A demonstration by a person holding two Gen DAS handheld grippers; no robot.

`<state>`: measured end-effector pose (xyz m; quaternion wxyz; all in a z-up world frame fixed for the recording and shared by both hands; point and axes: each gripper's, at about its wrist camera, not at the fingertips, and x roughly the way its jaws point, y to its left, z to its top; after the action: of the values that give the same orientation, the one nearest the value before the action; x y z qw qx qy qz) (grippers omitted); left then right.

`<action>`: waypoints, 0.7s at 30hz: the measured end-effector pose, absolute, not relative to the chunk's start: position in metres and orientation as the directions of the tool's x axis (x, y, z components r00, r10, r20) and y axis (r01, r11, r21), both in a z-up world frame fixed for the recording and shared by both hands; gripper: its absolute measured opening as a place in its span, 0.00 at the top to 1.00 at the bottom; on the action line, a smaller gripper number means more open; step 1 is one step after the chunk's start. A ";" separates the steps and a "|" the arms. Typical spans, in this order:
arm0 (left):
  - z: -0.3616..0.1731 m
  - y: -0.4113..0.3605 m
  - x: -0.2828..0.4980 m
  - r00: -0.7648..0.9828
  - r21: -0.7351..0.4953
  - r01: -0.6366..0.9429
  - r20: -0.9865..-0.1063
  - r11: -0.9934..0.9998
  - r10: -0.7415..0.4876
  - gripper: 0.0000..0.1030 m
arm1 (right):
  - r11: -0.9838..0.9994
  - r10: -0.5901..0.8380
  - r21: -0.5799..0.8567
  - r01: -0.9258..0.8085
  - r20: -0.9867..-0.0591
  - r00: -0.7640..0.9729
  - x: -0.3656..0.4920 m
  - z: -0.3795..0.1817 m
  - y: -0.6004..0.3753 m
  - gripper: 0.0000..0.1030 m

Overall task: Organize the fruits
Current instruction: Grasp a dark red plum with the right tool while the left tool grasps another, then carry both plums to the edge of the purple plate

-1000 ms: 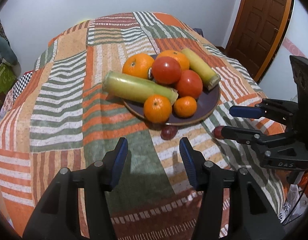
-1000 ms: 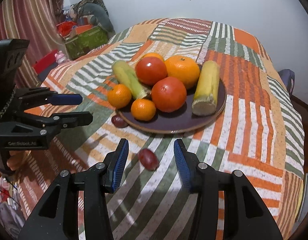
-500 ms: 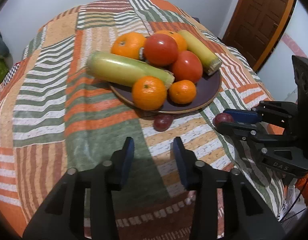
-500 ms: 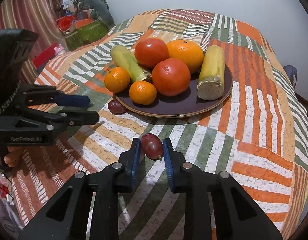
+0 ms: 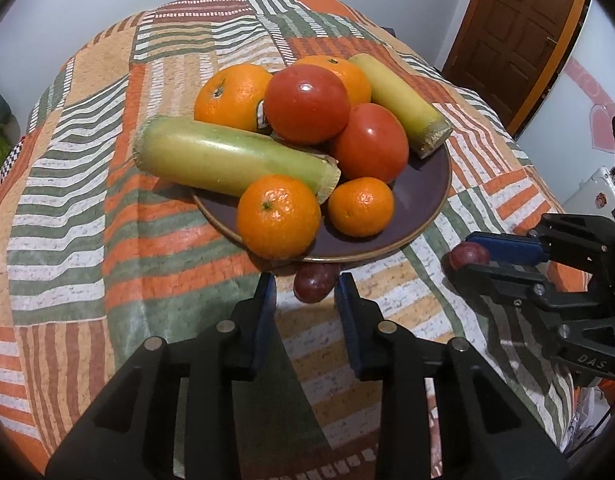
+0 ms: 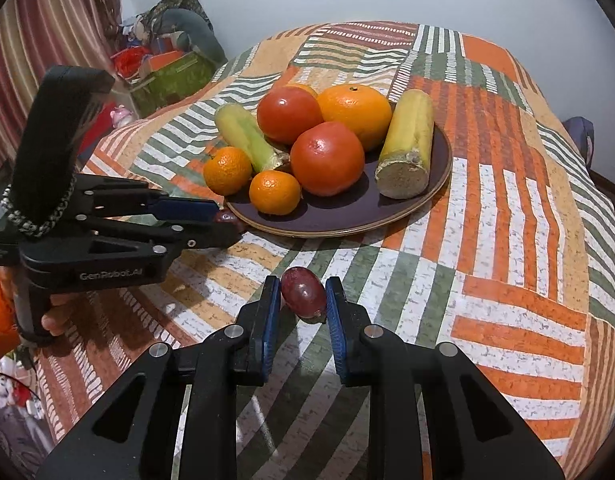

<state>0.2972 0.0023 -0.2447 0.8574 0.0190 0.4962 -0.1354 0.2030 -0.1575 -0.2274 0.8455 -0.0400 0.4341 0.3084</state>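
Observation:
A dark purple plate [image 5: 423, 204] [image 6: 347, 220] on the patchwork cloth holds oranges, two red tomatoes and two sugarcane pieces. My left gripper [image 5: 305, 286] is open, its fingers on either side of a dark red grape [image 5: 314, 282] lying on the cloth at the plate's near rim. My right gripper [image 6: 301, 294] is shut on a second dark red grape [image 6: 304, 291] and holds it just above the cloth; the same grape also shows in the left wrist view [image 5: 467, 254].
The round table's striped patchwork cloth [image 6: 507, 240] slopes off at the edges. A brown door [image 5: 519, 32] stands far right. A green box and clutter [image 6: 167, 76] lie beyond the table.
My left gripper moved forward and narrowed around the grape by the plate. My right gripper closed on its grape and lifted it slightly.

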 end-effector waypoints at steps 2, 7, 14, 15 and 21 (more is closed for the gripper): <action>-0.245 0.000 0.297 0.468 -0.106 0.266 -0.855 0.958 -0.225 0.78 | 0.808 0.487 0.201 -0.554 -0.757 0.436 0.203 -0.227 -0.158 0.80; -0.244 -0.001 0.295 0.473 -0.095 0.269 -0.854 0.959 -0.217 0.80 | 0.812 0.487 0.204 -0.547 -0.754 0.441 0.204 -0.225 -0.160 0.80; -0.237 0.005 0.283 0.477 -0.092 0.261 -0.853 0.961 -0.211 0.80 | 0.818 0.483 0.197 -0.541 -0.746 0.458 0.204 -0.220 -0.164 0.79; -0.236 0.005 0.282 0.478 -0.092 0.261 -0.852 0.961 -0.211 0.80 | 0.819 0.483 0.196 -0.540 -0.744 0.462 0.204 -0.218 -0.164 0.79; -0.220 0.002 0.274 0.499 -0.105 0.275 -0.834 0.956 -0.235 0.80 | 0.820 0.484 0.190 -0.539 -0.732 0.479 0.205 -0.210 -0.164 0.79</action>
<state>0.2736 0.0021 -0.2202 0.8653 0.0206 0.4786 -0.1472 0.2055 -0.1639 -0.2101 0.8592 -0.0332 0.4147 0.2978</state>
